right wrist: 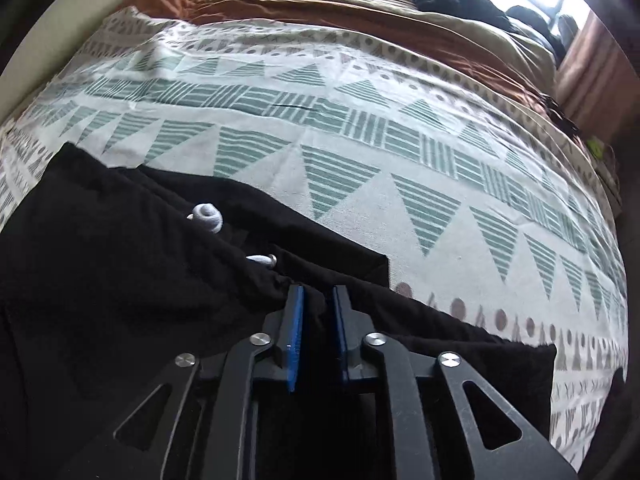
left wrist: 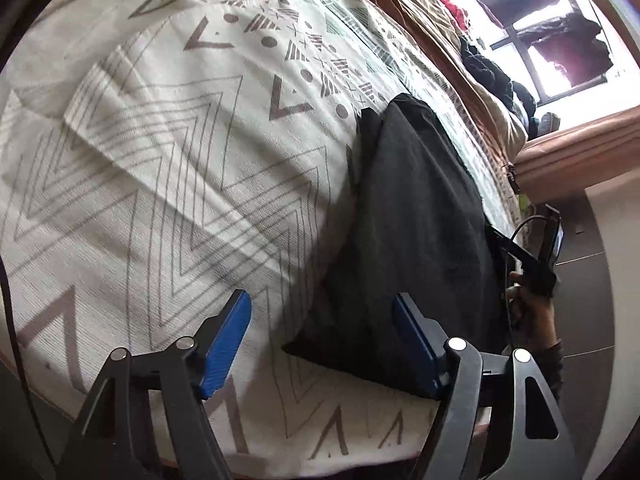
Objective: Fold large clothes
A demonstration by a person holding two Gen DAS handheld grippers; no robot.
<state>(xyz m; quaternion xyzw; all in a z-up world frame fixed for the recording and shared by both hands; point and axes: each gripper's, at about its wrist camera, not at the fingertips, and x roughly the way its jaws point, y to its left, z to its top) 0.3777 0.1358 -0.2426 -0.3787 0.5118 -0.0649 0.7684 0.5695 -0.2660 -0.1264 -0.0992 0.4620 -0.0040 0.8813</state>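
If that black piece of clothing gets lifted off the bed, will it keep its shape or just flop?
Likely flop: the black garment lies in soft folds on the bedspread. It probably drapes from where the right gripper pinches it. Its white drawstring would likely dangle.

bedroom | patterned bedspread (right wrist: pixel 360 152) | rumpled duvet (right wrist: pixel 320 4) | window (left wrist: pixel 540 40)

A bed (right wrist: pixel 460 184) with a cream geometric-patterned cover held a folded black garment (left wrist: pixel 412 232) and a rumpled brown blanket (right wrist: pixel 340 12).

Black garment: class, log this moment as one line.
black garment on patterned bedspread | right tongs shut on it | left tongs open
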